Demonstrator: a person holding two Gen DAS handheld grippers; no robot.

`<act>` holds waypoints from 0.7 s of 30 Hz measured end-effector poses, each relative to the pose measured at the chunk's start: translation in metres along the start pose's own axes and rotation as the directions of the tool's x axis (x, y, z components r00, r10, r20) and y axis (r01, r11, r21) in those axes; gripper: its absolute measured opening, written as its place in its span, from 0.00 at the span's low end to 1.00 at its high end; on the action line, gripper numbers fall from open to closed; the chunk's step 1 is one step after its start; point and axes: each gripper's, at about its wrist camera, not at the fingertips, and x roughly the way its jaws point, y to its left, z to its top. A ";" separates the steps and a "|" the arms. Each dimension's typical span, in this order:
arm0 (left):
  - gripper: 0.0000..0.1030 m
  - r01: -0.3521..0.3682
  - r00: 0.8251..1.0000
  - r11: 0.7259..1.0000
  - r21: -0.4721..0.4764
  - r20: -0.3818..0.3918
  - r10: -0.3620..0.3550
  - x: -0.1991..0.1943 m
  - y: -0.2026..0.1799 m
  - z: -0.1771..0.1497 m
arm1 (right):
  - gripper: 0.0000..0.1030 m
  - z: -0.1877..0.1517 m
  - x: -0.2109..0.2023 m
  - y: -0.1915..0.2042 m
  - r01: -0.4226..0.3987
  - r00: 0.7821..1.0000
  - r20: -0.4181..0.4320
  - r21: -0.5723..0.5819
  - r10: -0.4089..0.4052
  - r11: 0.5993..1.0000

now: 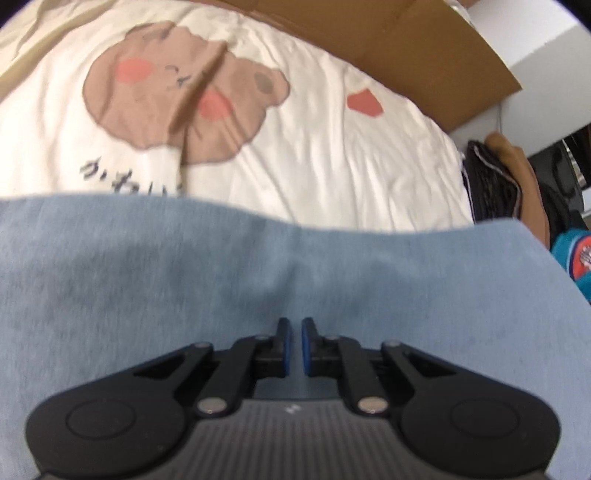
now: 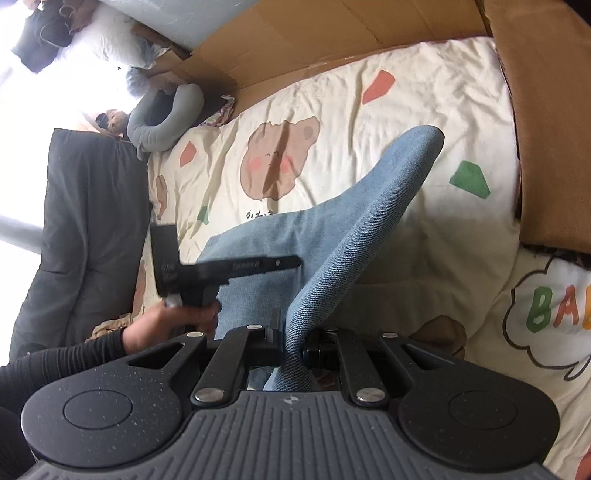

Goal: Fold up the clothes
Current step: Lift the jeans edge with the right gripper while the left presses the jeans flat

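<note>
Light blue denim garment [image 2: 354,225]: woven twill, soft and limp, lying partly on a cream bedsheet [image 2: 424,96] and partly lifted into a long tapering fold that rises from the right gripper [image 2: 295,332]. Right gripper: black, ribbed grey housing, its two fingers closed tight on a bunched edge of the denim, cloth filling the gap between them. Left gripper [image 1: 294,332]: same make, blue pads [image 1: 287,343] drawn almost together with only a thin slit between; denim spreads directly beneath and ahead, but whether any cloth is pinched cannot be told. In the right wrist view this gripper appears side-on over the flat part of the garment, held by a hand [image 2: 184,317] in a dark ribbed sleeve [image 2: 62,358]. Bedsheet: crumpled cotton, printed with brown bear faces [image 1: 177,92], red and green patches, dark script. Open sheet lies beyond the garment's far edge. Bounds: brown cardboard [image 2: 332,33] along the far side, dark grey padded cushion [image 2: 85,206] at one flank, grey curved pillow [image 2: 166,118] at the corner.
</note>
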 end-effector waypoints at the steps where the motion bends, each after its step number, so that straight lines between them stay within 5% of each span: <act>1: 0.07 0.003 1.000 1.000 -0.010 0.008 -0.003 0.002 -0.001 0.004 | 0.07 0.000 0.000 0.003 0.004 1.000 0.000 -0.006 -0.004 1.000; 9: 0.07 0.039 0.997 0.996 -0.078 0.066 -0.034 0.019 -0.001 0.025 | 0.07 0.005 0.000 0.031 0.037 0.999 -0.014 -0.057 -0.038 0.998; 13: 0.06 0.079 0.997 0.989 -0.124 0.036 -0.075 0.029 0.011 0.032 | 0.07 0.009 0.003 0.049 0.055 0.998 -0.033 -0.082 -0.058 0.995; 15: 0.13 0.120 0.993 0.979 -0.162 0.038 -0.116 0.022 0.019 0.035 | 0.07 0.013 0.005 0.059 0.067 0.996 -0.046 -0.101 -0.072 0.993; 19: 0.52 0.177 0.983 0.970 -0.169 0.087 -0.164 -0.012 0.029 0.032 | 0.07 0.024 0.012 0.082 0.105 0.989 -0.087 -0.153 -0.119 0.983; 21: 0.55 0.189 0.979 0.970 -0.151 0.106 -0.174 -0.033 0.036 0.028 | 0.07 0.027 0.016 0.095 0.115 0.985 -0.109 -0.185 -0.136 0.976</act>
